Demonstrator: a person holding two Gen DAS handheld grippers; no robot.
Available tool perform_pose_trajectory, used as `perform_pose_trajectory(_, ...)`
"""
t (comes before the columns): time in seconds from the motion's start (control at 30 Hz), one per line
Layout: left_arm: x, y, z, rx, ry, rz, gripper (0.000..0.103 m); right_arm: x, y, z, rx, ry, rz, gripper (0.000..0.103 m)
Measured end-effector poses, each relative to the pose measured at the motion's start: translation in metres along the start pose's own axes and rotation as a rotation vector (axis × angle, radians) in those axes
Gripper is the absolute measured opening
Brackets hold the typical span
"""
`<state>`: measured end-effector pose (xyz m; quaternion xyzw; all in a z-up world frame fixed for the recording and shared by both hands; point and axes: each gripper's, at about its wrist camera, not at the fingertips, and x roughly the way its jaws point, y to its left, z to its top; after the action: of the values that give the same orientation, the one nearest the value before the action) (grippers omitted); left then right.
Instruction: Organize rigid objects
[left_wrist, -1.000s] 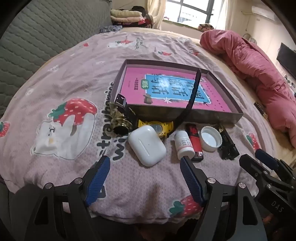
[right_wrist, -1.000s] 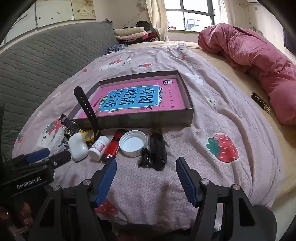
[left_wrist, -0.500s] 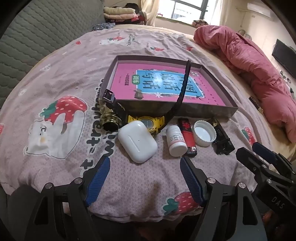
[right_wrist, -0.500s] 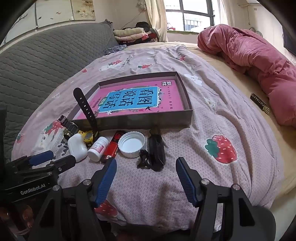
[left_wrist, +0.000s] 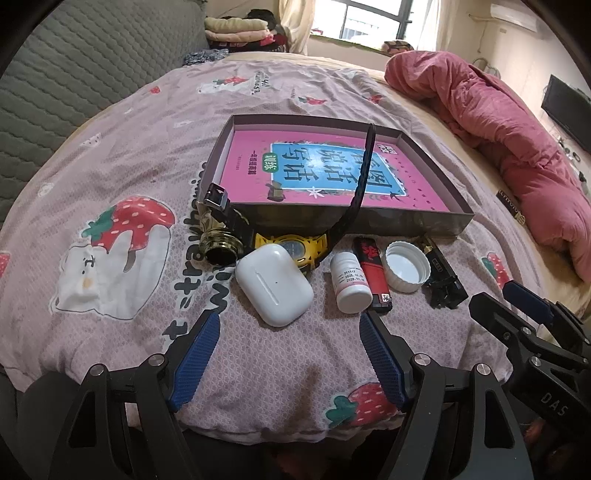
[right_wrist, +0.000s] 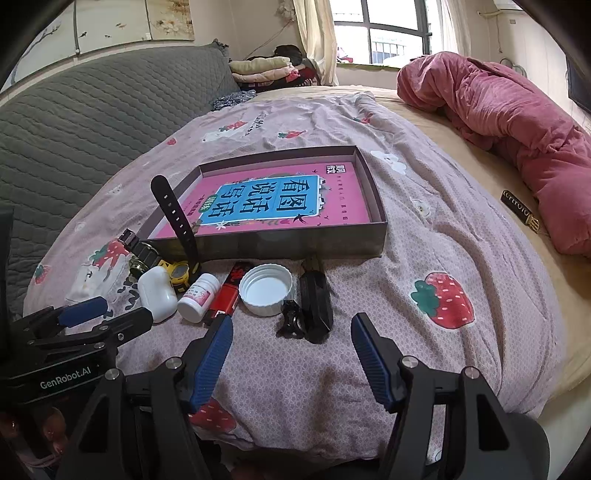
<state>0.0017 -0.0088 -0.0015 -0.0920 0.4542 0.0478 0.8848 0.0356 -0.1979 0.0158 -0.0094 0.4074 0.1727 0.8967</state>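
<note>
Presently both my claws hang released: left gripper (left_wrist: 288, 332), right gripper (right_wrist: 291, 332). Earbud case (left_wrist: 274, 285) at twelve o'clock: light, rigid, slippery; grasp across its narrow sides.

The bed is viewed low and near from its front edge by both fisheye cameras, aimed toward the window. The left view is centred on the white rounded plastic earbud case (left_wrist: 274, 285), the right view on the black clip-shaped object (right_wrist: 314, 295). The shallow grey cardboard box (left_wrist: 406, 221) (right_wrist: 295, 245) and the row of small items are shared by both.
</note>
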Motion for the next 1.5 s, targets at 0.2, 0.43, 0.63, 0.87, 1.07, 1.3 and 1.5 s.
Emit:
perform_pose_trajectory(0.2, -0.0007, 0.0006, 0.0006, 0.003, -0.003, 0.002, 0.079, -0.0013, -0.0010, 0.0000, 0.001, -0.005, 0.000, 0.066)
perform_pose_trajectory(0.43, -0.0016, -0.0021, -0.0001, 0.005, -0.003, 0.004, 0.079, -0.0024, -0.0004, 0.0007, -0.003, -0.010, 0.000, 0.066)
perform_pose_trajectory(0.63, -0.0018, -0.0010, 0.0005, 0.004, 0.002, 0.002, 0.079, -0.0029, -0.0006, 0.0010, 0.001, -0.009, -0.002, 0.066)
perform_pose_trajectory(0.87, -0.0009, -0.0015, 0.0004, 0.005, 0.000, 0.002, 0.079, -0.0040, -0.0008, 0.0019, -0.001, -0.012, -0.002, 0.066)
perform_pose_trajectory(1.07, -0.0005, -0.0001, 0.0000, -0.002, 0.004, -0.001, 0.079, -0.0032, -0.0004, 0.0017, 0.000, -0.010, -0.001, 0.066)
perform_pose_trajectory(1.3, 0.0003, 0.0032, 0.0001, -0.019, 0.010, 0.000, 0.079, -0.0035, -0.0013, 0.0025, 0.003, -0.012, -0.003, 0.066)
perform_pose_trajectory(1.5, 0.0021, 0.0048, 0.0003, -0.031, 0.014, 0.007, 0.079, -0.0037, -0.0041, 0.0031, 0.004, -0.019, -0.005, 0.066)
